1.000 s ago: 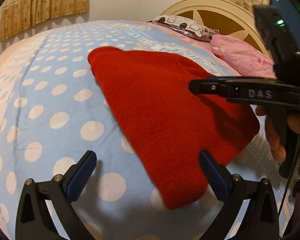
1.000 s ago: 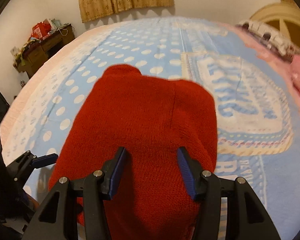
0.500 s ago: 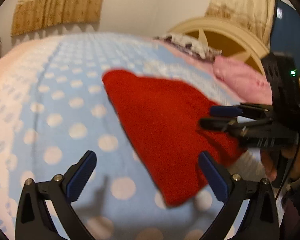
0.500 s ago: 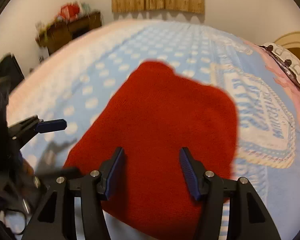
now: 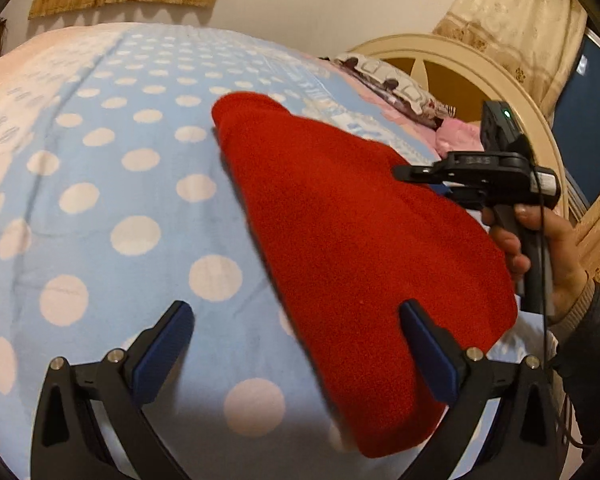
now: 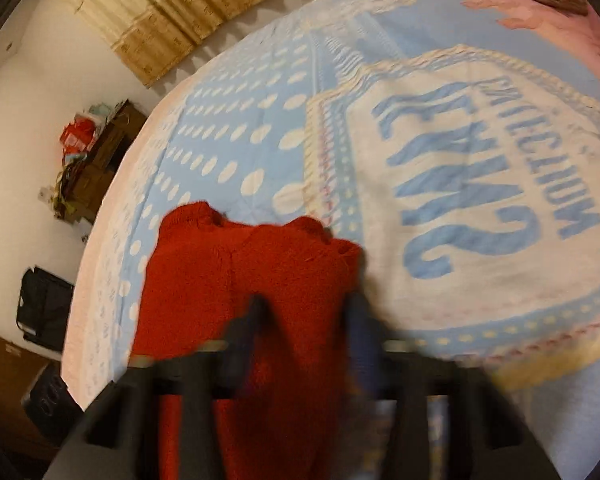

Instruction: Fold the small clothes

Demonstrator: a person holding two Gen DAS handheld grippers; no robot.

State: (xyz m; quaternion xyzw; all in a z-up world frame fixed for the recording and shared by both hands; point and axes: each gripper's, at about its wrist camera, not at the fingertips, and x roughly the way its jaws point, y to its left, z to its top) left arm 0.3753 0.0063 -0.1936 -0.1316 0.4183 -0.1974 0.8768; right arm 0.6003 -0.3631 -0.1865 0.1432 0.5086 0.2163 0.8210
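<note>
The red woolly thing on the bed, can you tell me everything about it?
The red knit garment looks like soft, fuzzy wool, plain red with no pattern. It lies mostly flat on the blue polka-dot blanket, one rounded corner pointing up the bed. The right gripper is closing its jaws with red fabric bunched between them at one edge, though that view is blurred. The left gripper stands open near the garment's other edge, not gripping it.

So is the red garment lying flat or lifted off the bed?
Mostly flat: red garment rests on the dotted bedspread; its right edge is hidden.
</note>
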